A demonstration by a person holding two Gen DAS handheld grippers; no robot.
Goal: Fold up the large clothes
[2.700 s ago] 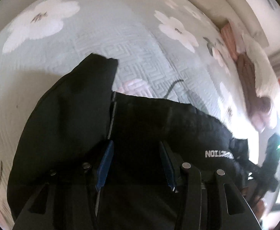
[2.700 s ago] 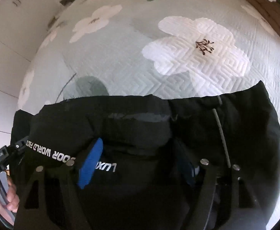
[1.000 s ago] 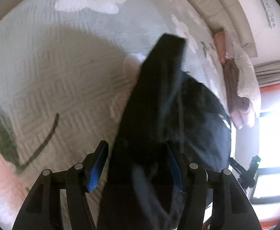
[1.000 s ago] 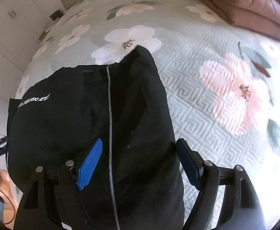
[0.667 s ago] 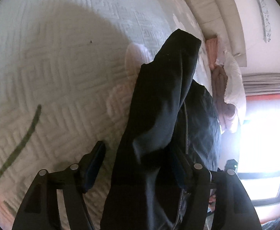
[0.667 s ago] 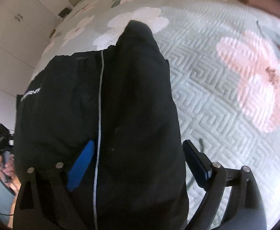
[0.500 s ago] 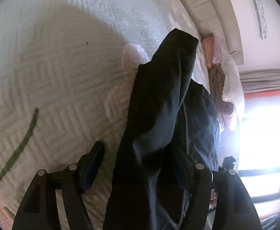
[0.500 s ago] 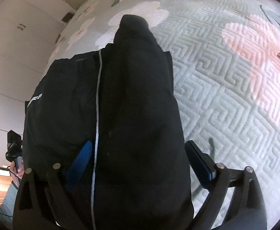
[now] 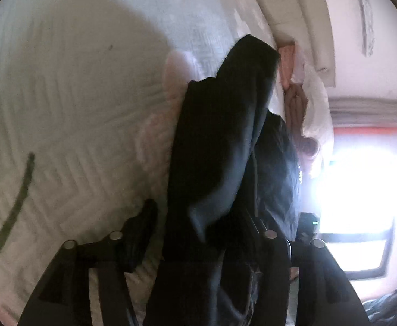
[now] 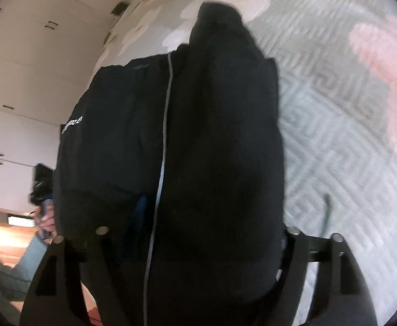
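Observation:
A black jacket point(image 9: 225, 146) with a grey zip line and white lettering lies on the floral bedspread point(image 9: 70, 103). In the left wrist view it runs up from between the wide-set fingers of my left gripper point(image 9: 203, 225); its folds cover the right finger. In the right wrist view the jacket point(image 10: 198, 135) fills the space between the fingers of my right gripper point(image 10: 209, 222); the cloth hides the fingertips, only a bit of blue pad point(image 10: 141, 212) shows. Both grippers' jaws stand wide apart, with cloth draped over them.
Folded pink and white bedding point(image 9: 301, 100) lies by the headboard point(image 9: 288, 8). A bright window point(image 9: 356, 203) is at the right. White wardrobe doors point(image 10: 27, 68) stand beyond the bed; the other hand and handle point(image 10: 44, 217) show at left.
The jacket, earlier spread crosswise before both grippers, now runs lengthwise away from them. In the last half second both cameras have tilted up and the view has blurred.

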